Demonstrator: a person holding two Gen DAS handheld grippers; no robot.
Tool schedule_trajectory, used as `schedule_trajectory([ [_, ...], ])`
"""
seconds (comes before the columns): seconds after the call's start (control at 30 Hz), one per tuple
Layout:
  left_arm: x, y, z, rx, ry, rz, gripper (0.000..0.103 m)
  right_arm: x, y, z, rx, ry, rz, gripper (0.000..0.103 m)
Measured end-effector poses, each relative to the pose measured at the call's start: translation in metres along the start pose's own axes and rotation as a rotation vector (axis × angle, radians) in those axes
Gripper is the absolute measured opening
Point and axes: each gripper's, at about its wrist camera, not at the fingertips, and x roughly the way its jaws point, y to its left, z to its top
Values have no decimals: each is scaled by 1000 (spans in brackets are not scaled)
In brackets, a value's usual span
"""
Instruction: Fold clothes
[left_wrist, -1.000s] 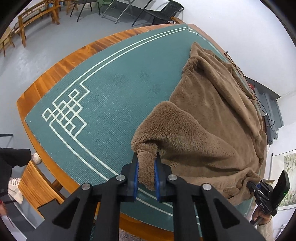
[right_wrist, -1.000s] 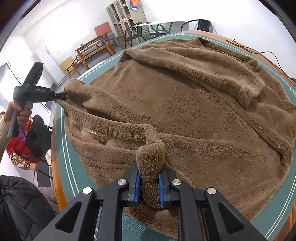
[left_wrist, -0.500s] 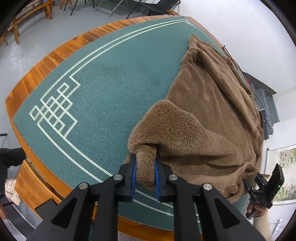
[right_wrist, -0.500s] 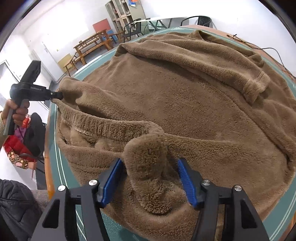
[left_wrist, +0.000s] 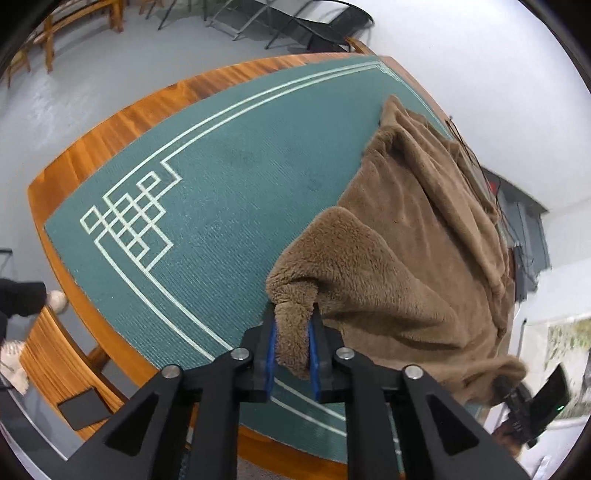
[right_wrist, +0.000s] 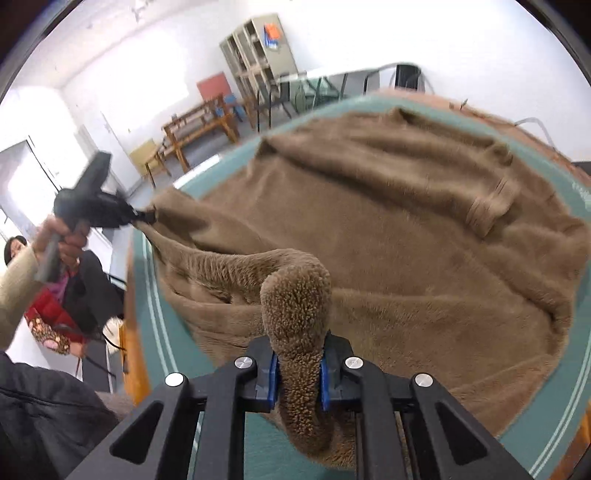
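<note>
A brown fleece sweater (left_wrist: 413, 236) lies spread on the green mat (left_wrist: 207, 199) of a wooden table; it fills the right wrist view (right_wrist: 388, 240). My left gripper (left_wrist: 292, 347) is shut on one hem corner and holds it lifted off the mat. My right gripper (right_wrist: 298, 373) is shut on the other hem corner, also raised. Each gripper shows in the other's view: the right one at the lower right (left_wrist: 532, 402), the left one at the left (right_wrist: 99, 206). A sleeve with a ribbed cuff (right_wrist: 484, 214) lies folded across the sweater's far part.
The table's wooden edge (left_wrist: 122, 118) runs around the mat. A wooden chair with a dark phone (left_wrist: 81, 406) stands at the near left. Cables (left_wrist: 469, 147) lie by the wall beyond the sweater. A person in dark and red clothes (right_wrist: 74, 295) sits left of the table.
My right gripper opened half a second ago and has shut again on the hem corner, lifting it. Both hem corners have risen off the mat; the left grip is unchanged.
</note>
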Motion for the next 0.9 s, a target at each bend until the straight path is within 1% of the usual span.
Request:
schedule_trajectory([
  [0.03, 0, -1, -2, 19, 2, 9, 33, -6, 1, 2, -1, -13, -5, 17],
  [0.07, -1, 0, -4, 29, -5, 10, 40, -10, 3, 4, -3, -22, -11, 17],
  [0.13, -2, 2, -9, 50, -17, 11, 69, -14, 4, 8, -3, -34, -22, 17],
  [0.2, -3, 4, -14, 70, -30, 11, 78, -15, 3, 11, 3, -37, -28, 17],
  [0.27, -6, 8, -21, 90, -38, -5, 78, -13, 1, 11, 15, -33, -46, 17],
  [0.33, -7, 12, -27, 109, -52, -1, 78, -13, -1, 9, 26, -28, -58, 17],
  [0.37, -8, 13, -31, 120, -61, 11, 78, -14, -2, 9, 30, -28, -62, 17],
  [0.43, -5, 11, -37, 155, -77, 60, 78, -17, -4, 9, 35, -31, -59, 17],
  [0.53, 2, 1, -42, 207, -83, 96, 78, -19, -2, 9, 31, -33, -62, 17],
  [0.63, 12, -10, -46, 250, -61, 83, 76, -18, -1, 9, 33, -27, -69, 17],
  [0.67, 16, -14, -47, 266, -52, 81, 70, -18, -1, 9, 34, -27, -71, 17],
  [0.73, 21, -17, -48, 287, -37, 83, 52, -18, -1, 8, 34, -27, -73, 17],
  [0.8, 25, -14, -43, 258, -28, 82, 44, -20, 1, 7, 31, -30, -74, 17],
  [0.9, 24, -10, -33, 193, -41, 58, 38, -21, 2, 5, 34, -31, -76, 17],
])
